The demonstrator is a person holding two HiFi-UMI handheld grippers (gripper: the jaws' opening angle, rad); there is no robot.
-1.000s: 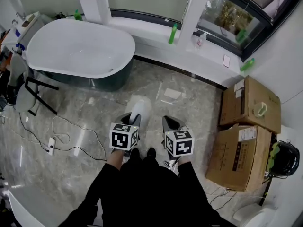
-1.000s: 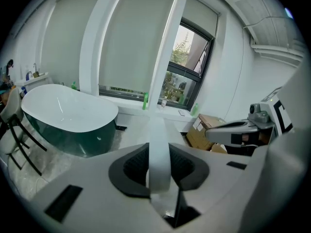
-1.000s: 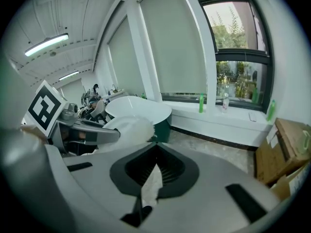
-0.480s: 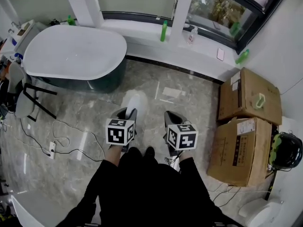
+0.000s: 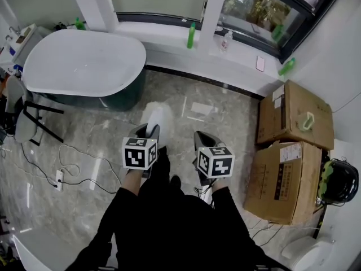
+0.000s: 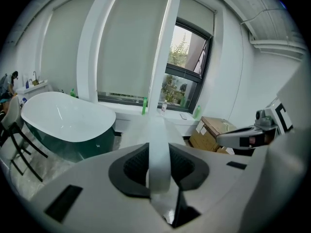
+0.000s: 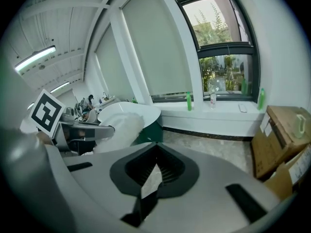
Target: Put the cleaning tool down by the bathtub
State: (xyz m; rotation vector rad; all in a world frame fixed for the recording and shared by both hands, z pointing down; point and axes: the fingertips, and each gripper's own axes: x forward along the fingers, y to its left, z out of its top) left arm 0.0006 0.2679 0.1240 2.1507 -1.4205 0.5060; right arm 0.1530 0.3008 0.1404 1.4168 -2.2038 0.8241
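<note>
The cleaning tool has a white fluffy head (image 5: 155, 117) on a flat white handle (image 6: 159, 152). My left gripper (image 5: 148, 131) is shut on that handle, and the head sticks out ahead of it above the marble floor. The white bathtub (image 5: 79, 61) with its dark green side stands at the far left, well apart from the tool. It also shows as the bathtub (image 6: 63, 123) in the left gripper view. My right gripper (image 5: 204, 144) hangs beside the left one with its jaws shut on nothing. In the right gripper view the fluffy head (image 7: 119, 130) shows to the left of the right gripper (image 7: 154, 168).
Two cardboard boxes (image 5: 294, 120) stand at the right, with a helmet (image 5: 337, 188) beyond them. Bottles (image 5: 192, 35) line the window sill. A black-framed chair (image 5: 28, 117) sits beside the tub. A power strip with its cable (image 5: 59, 176) lies on the floor at the left.
Both grippers have shifted a little across the floor, the left one leftward with the tool still in it. The bathtub now sits further left in the head view.
</note>
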